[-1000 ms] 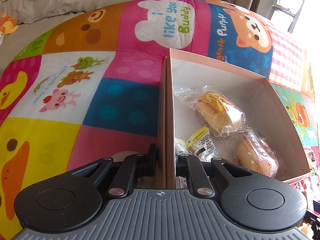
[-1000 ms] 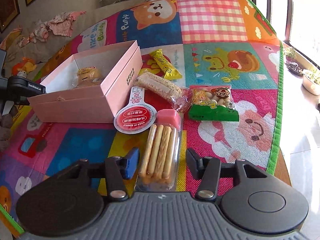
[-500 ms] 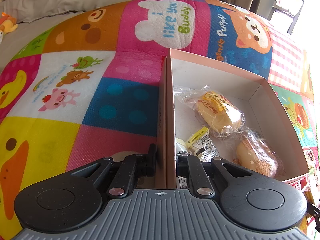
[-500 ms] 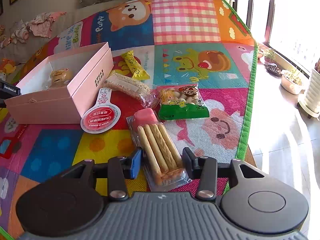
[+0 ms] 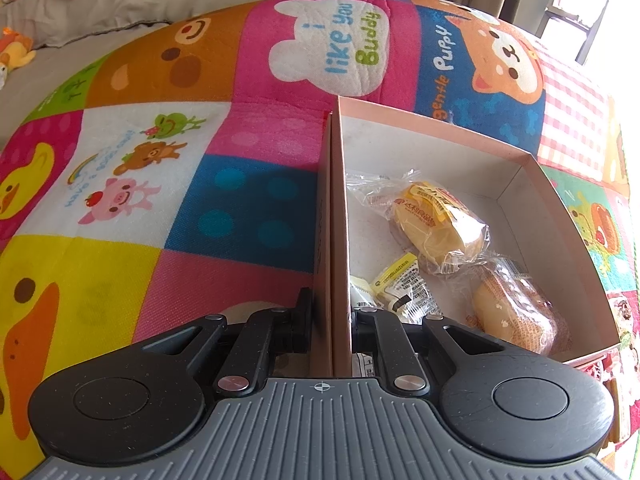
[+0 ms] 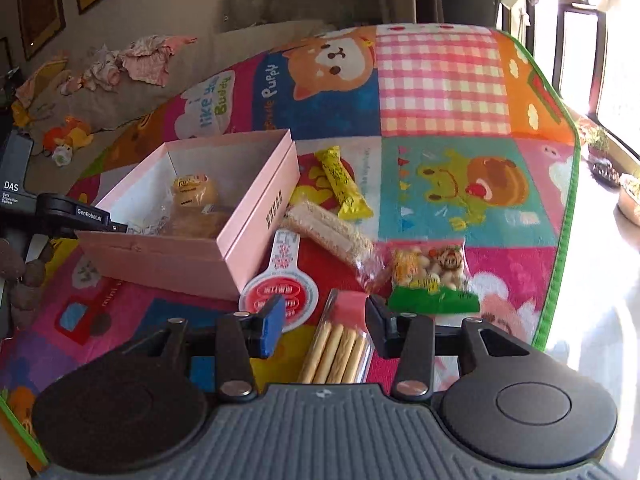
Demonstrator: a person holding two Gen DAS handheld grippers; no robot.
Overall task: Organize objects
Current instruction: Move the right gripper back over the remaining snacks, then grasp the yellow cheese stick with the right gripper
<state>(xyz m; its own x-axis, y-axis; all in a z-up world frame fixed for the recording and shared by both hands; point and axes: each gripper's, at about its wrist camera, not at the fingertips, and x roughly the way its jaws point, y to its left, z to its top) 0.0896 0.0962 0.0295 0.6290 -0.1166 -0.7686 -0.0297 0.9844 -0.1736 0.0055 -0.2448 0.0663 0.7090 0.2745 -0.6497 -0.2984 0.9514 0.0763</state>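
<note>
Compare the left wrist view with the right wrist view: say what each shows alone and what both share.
Left only: the left gripper shut on the box wall, and a yellow sachet inside. Right only: the right gripper around a biscuit stick pack, with a green snack bag, a yellow bar and a rice cracker pack on the mat. Both: the pink box and the bread roll in it.

pink box interior half free, snacks crowding its right, seemingly
</note>
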